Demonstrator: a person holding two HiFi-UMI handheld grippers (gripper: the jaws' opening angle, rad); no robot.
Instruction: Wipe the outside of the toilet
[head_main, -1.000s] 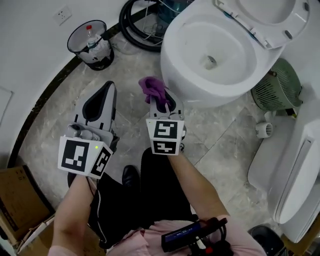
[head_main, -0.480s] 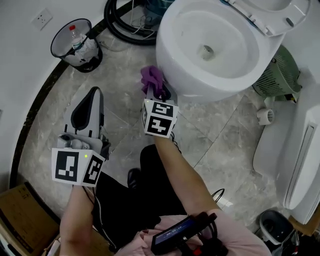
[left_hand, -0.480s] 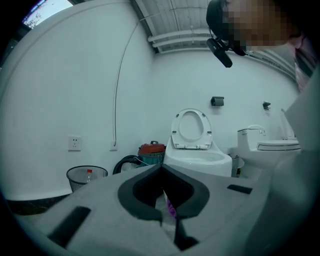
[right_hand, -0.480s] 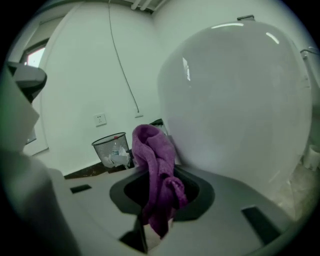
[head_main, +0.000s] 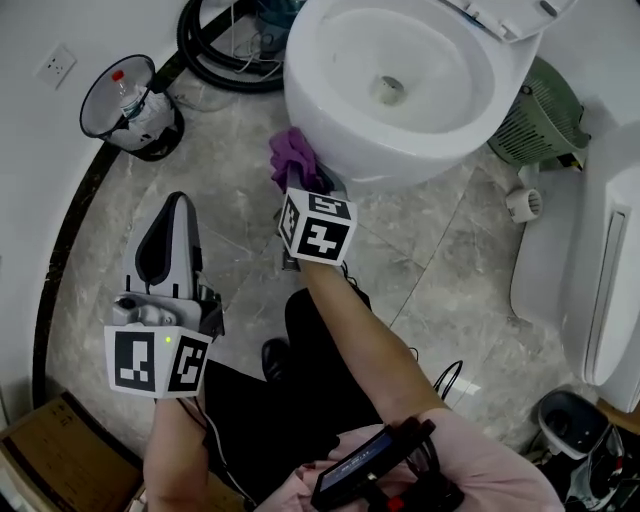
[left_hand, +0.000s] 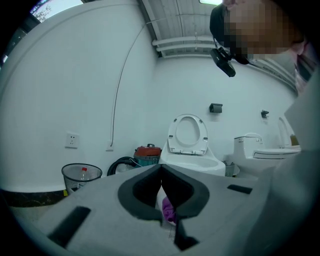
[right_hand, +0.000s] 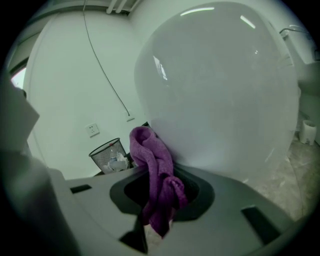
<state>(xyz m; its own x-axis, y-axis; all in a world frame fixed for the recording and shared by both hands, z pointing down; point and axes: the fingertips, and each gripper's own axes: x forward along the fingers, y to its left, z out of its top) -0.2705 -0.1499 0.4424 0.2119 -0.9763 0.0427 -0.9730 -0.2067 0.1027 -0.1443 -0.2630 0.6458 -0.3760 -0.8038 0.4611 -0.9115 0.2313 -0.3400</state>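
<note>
now purple cloth (right_hand: 157, 180) against toilet (right_hand: 220, 95)

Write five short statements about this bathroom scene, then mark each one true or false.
1. The right gripper is shut on a purple terry cloth. True.
2. The left gripper holds a sponge. False: its jaws are together with nothing between them.
3. The seat of the white ceramic toilet is lowered. False: the seat stands raised.
4. The cloth is at the outside of the bowl, not inside it. True.
5. The black wire waste bin lies tipped over. False: it stands upright, with a red-capped plastic bottle in it.
</note>
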